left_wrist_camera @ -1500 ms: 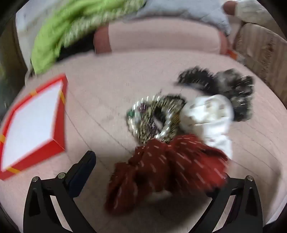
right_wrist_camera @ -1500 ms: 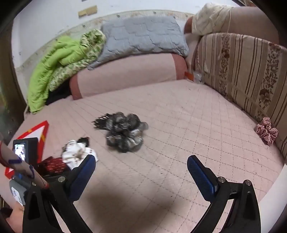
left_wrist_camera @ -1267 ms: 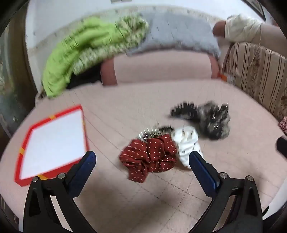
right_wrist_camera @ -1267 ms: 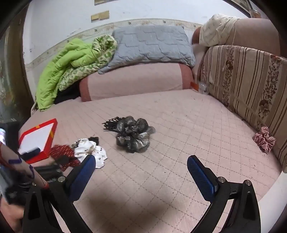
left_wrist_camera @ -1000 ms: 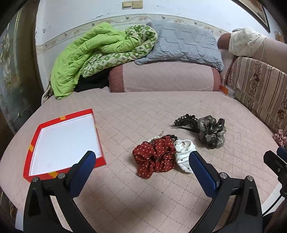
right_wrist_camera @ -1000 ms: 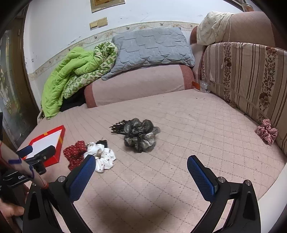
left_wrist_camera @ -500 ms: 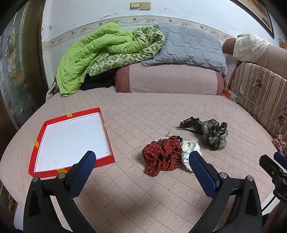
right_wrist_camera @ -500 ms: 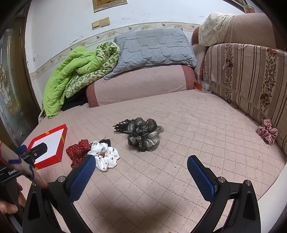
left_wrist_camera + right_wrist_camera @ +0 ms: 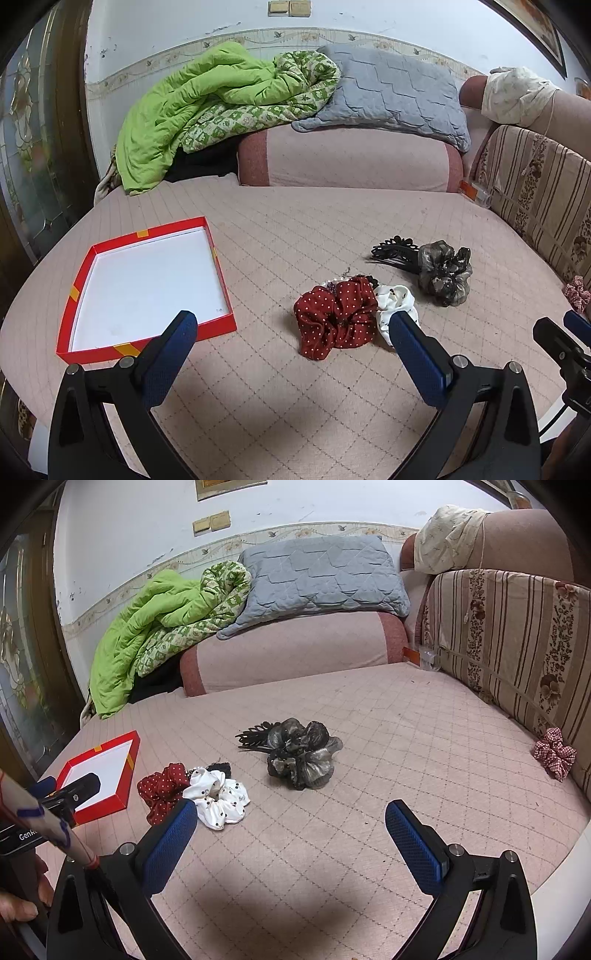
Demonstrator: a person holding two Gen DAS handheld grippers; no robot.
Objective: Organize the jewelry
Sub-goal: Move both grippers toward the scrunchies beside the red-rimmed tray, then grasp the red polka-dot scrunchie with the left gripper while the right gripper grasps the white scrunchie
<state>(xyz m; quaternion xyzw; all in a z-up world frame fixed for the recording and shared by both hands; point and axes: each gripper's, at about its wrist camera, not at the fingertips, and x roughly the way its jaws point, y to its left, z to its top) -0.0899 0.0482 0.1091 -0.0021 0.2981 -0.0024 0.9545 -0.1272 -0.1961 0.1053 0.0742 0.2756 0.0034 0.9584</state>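
Right wrist alone shows whole checked scrunchie [image 9: 554,753].

beaded piece [image 9: 334,283] mostly hidden under red scrunchie [image 9: 337,316], hand [image 9: 18,901] cut off by edge

My right gripper [image 9: 290,821] is hanging over the pink bed [image 9: 369,775] with its jaws standing wide apart, gripping nothing. Ahead of me a grey scrunchie [image 9: 304,760] is lying against a black claw clip [image 9: 256,734]. Nearer my left finger, a white scrunchie [image 9: 218,797] is touching a red scrunchie [image 9: 162,786], with something dark peeking out behind them. A red box [image 9: 127,771] is sitting open at the left, and my left gripper [image 9: 70,790] is reaching in before it. A checked scrunchie [image 9: 554,753] is resting far right against the striped cushion [image 9: 517,635].
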